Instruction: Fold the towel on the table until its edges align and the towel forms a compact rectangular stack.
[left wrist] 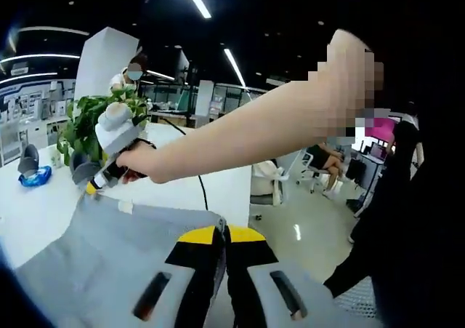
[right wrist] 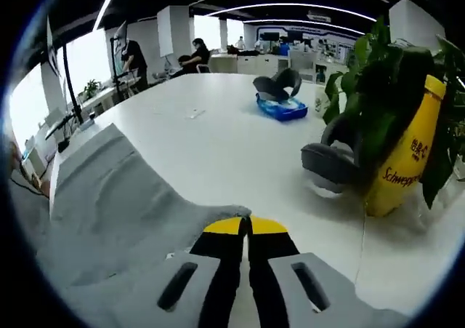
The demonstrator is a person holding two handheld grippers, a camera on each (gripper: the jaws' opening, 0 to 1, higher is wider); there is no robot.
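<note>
Where the left gripper view looks along its own yellow-tipped jaws, the left gripper (left wrist: pixel 224 235) is clamped together on an edge of the grey towel (left wrist: pixel 109 255), which spreads across the lower left of the frame over the white table (left wrist: pixel 29 212); at centre left the right gripper (left wrist: pixel 93 185), held in a person's hand (left wrist: pixel 142 164), meets the towel's far corner. In the right gripper view the right gripper (right wrist: pixel 245 226) has its jaws pressed together, seemingly pinching the grey towel (right wrist: pixel 109 197) at lower centre; a yellow can (right wrist: pixel 403 153) stands among a leafy plant (right wrist: pixel 378 73) at the right, and a blue tray (right wrist: pixel 282 108) lies at upper centre.
</note>
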